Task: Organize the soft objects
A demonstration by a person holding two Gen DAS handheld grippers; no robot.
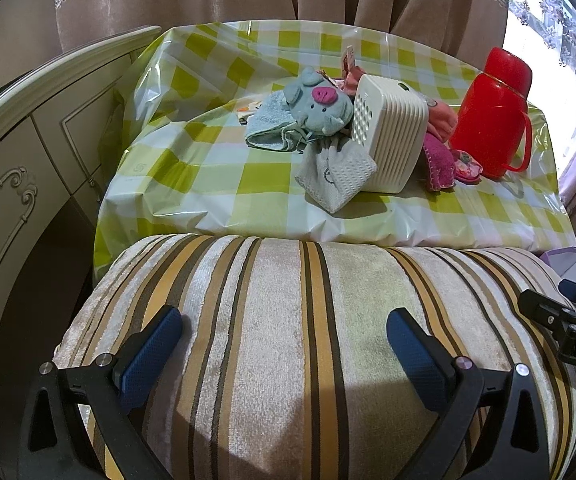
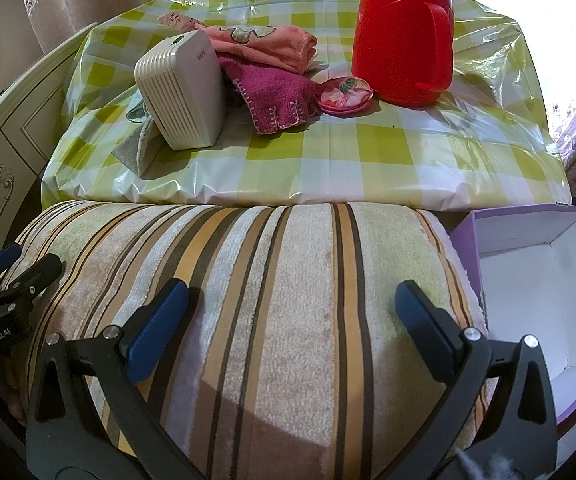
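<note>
Both grippers hover over the striped cushion [image 1: 288, 340], the left gripper [image 1: 284, 340] and the right gripper [image 2: 291, 320] each spread wide with nothing between the blue pads. Beyond the cushion, on the checked tablecloth [image 1: 216, 176], a white box [image 1: 387, 136] stands tilted. Left of the box lie a grey pig toy [image 1: 315, 106] and a grey sock [image 1: 335, 176]; right of it a magenta cloth [image 2: 276, 100], a pink garment [image 2: 264, 46] and what may be a small floral pouch [image 2: 345, 94]. A red flask [image 2: 403, 36] stands further right. A purple carton [image 2: 539, 280] sits open beside the cushion.
</note>
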